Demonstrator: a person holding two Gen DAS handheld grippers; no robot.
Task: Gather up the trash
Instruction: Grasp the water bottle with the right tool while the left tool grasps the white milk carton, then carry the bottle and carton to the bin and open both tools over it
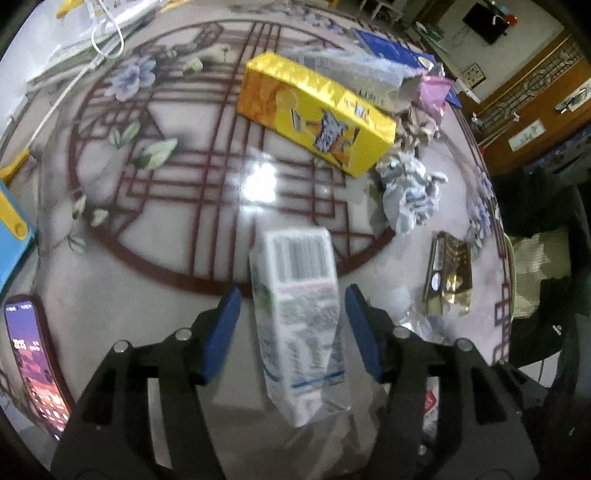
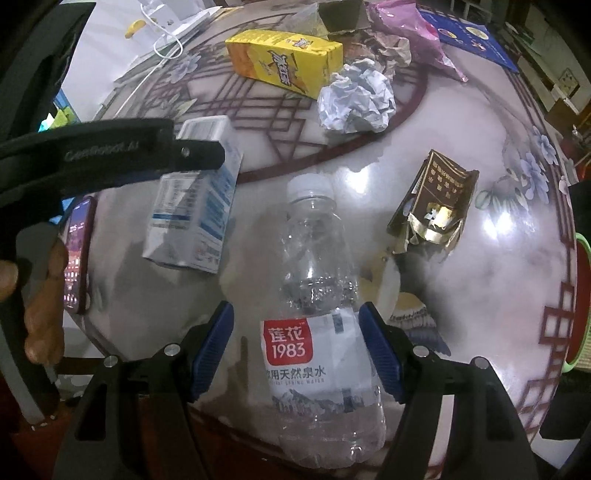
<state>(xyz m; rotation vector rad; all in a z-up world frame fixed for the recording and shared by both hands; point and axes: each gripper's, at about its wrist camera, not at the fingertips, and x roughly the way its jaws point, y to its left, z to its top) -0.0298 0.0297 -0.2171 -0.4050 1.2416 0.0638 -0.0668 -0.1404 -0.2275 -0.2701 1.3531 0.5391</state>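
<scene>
We hold the left gripper [image 1: 291, 317] low over the table [image 1: 184, 236] with its jaws spread wide. A white carton [image 1: 295, 317] lies between them, barcode end pointing away from us, and we see a gap on each side, so neither blue pad touches it. Beyond the jaws, further across the table, sits a yellow box [image 1: 314, 114], and just to its right lie a grey paper ball [image 1: 410, 192] and a brown crumpled paper [image 1: 417, 125]. To the right of the right jaw a torn gold and brown packet [image 1: 448, 273] lies flat. Off to the left of the left jaw a phone [image 1: 35, 365] rests with its screen lit.

Our right gripper [image 2: 295, 347] is also wide open. A clear plastic bottle [image 2: 317, 332] lies lengthwise between its jaws, white cap pointing away, red and white label level with the blue pads; both pads stand apart from it. From this camera the left gripper [image 2: 195, 151] reaches in from the left, over the white carton [image 2: 195, 218], which sits ahead and to the left of the jaws. The gold packet [image 2: 436, 206] is ahead to the right, and the grey paper ball [image 2: 356, 99] and yellow box [image 2: 284, 61] lie farther ahead. A pink wrapper [image 2: 413, 33] lies near the far edge.
</scene>
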